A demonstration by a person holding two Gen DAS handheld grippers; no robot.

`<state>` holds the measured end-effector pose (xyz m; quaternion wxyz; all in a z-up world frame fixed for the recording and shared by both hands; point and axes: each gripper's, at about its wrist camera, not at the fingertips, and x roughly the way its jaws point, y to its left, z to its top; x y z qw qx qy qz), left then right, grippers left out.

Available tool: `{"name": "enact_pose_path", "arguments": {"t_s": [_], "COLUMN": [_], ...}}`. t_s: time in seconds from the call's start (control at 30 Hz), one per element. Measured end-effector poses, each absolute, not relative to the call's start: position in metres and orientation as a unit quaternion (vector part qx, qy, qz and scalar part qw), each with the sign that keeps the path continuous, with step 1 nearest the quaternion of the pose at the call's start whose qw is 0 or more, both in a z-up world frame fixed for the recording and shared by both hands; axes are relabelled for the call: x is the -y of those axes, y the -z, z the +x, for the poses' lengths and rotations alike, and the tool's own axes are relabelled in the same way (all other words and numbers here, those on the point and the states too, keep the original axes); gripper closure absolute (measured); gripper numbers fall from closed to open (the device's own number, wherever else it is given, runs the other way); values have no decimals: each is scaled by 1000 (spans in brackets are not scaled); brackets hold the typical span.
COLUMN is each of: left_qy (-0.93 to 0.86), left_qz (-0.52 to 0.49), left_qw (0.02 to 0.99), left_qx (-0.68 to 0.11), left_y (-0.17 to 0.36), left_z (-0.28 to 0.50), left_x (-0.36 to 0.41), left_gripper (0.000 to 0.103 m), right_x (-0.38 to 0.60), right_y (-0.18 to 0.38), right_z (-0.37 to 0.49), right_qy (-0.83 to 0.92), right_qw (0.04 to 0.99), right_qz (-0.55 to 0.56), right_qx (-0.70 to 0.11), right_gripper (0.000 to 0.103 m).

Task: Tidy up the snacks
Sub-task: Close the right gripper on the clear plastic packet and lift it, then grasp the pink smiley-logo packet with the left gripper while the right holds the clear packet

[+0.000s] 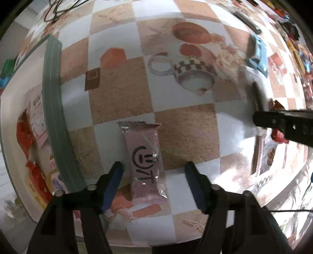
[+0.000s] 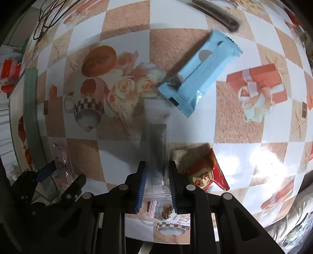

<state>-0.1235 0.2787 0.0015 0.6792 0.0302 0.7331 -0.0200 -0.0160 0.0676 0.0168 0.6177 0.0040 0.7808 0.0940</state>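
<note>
A pink snack packet (image 1: 144,156) with a black smiley logo lies flat on the checkered tablecloth. My left gripper (image 1: 153,166) points down over it, open, its blue pads apart; the packet lies between them, close to the left pad. The same packet (image 2: 62,164) and left gripper (image 2: 49,175) show at the lower left of the right wrist view. My right gripper (image 2: 156,166) is shut on a clear, blurred snack packet (image 2: 157,140) with a dark strip inside. It reaches in as a black finger (image 1: 273,121) at the right of the left wrist view.
A green-rimmed tray (image 1: 52,117) with red and pink snacks stands at the left. A light blue packet (image 2: 199,78) lies ahead of the right gripper, a red wrapped snack (image 2: 205,172) just right of it, and a dark stick packet (image 2: 217,13) farther off. Cables (image 2: 47,19) lie top left.
</note>
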Motion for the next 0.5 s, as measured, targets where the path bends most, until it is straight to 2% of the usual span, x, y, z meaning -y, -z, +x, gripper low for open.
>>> {"name": "enact_pose_path", "arguments": {"t_s": [0.03, 0.07, 0.5], "left_qy": [25, 32, 30], "left_qz": [33, 27, -38], "left_qw": [682, 680, 707], "left_qx": [-730, -732, -705], "left_y": [-5, -6, -54], "left_z": [-123, -122, -127], "left_x": [-278, -280, -305], "left_gripper": [64, 77, 77], "right_x": [-68, -69, -68], "right_y": [-17, -18, -58], "right_z": [-16, -16, -23], "right_qy": [-95, -98, -136], "right_qw": [617, 619, 629], "right_qz": [1, -1, 25], "right_qx": [-781, -779, -765], "right_gripper": [79, 80, 83]}}
